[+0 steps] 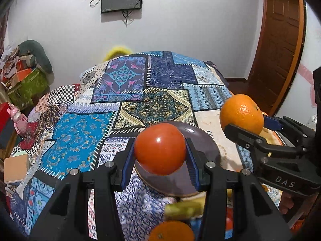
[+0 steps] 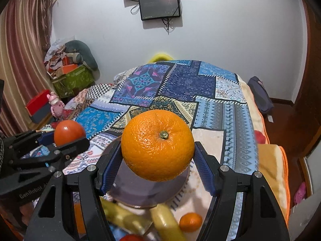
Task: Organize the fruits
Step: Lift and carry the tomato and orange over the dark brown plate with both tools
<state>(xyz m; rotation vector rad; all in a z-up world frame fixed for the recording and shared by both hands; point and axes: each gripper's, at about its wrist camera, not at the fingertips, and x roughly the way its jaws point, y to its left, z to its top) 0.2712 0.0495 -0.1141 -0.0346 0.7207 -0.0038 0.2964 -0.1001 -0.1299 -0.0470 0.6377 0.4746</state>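
Left wrist view: the left gripper point(image 1: 160, 154) is clamped on a red tomato point(image 1: 160, 148), which sits squarely between the two blue pads point(image 1: 128, 160), raised above the dark round plate point(image 1: 208, 150) on the patchwork bedspread point(image 1: 84, 132). To the right of the plate, the right gripper point(image 1: 243, 121) grips a large orange point(image 1: 241, 116). Nearer than the plate lie a blurred banana point(image 1: 182, 208) and a second orange point(image 1: 171, 232).

Right wrist view: the right gripper point(image 2: 157, 160) is closed on the large orange point(image 2: 157, 145), stem end up, centred between its pads point(image 2: 204, 170) above the plate point(image 2: 140, 192). Left of the plate, the left gripper point(image 2: 64, 138) holds the tomato point(image 2: 69, 132). Bananas point(image 2: 166, 223) and a small orange point(image 2: 190, 222) lie nearer than the plate.
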